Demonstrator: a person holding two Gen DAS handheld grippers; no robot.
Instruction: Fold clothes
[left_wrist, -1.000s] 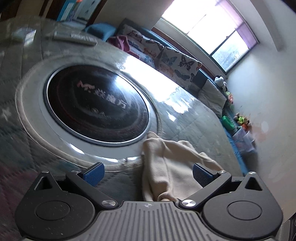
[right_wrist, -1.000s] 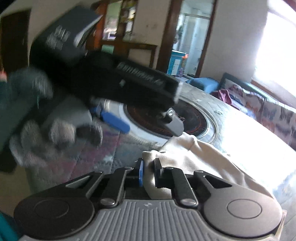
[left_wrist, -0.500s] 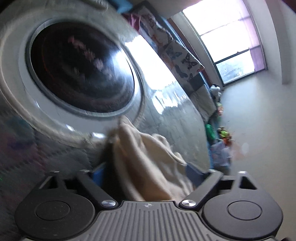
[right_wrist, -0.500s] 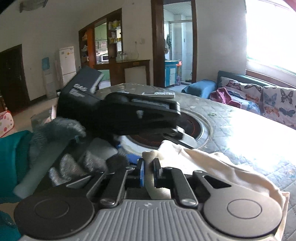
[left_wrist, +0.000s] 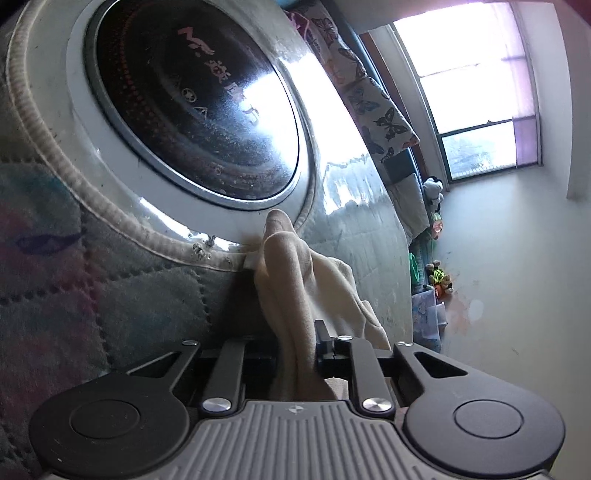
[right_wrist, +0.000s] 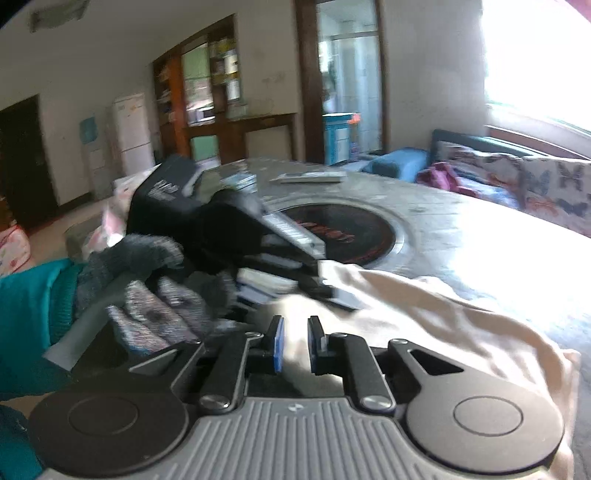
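- Left gripper, jaws closing, pinches a bunched fold of the cream garment.
- Right gripper, jaws opening slightly; cloth between them, grip unclear through blur.
- Garment lies on the quilted table, near the dark round cooktop.

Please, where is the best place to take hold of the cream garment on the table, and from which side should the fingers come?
Take the raised fold at the near end of the cream garment, coming in low from the near side. There the cloth stands up as a narrow ridge off the quilted cover, thin enough to pinch. The left gripper is closing on this fold.
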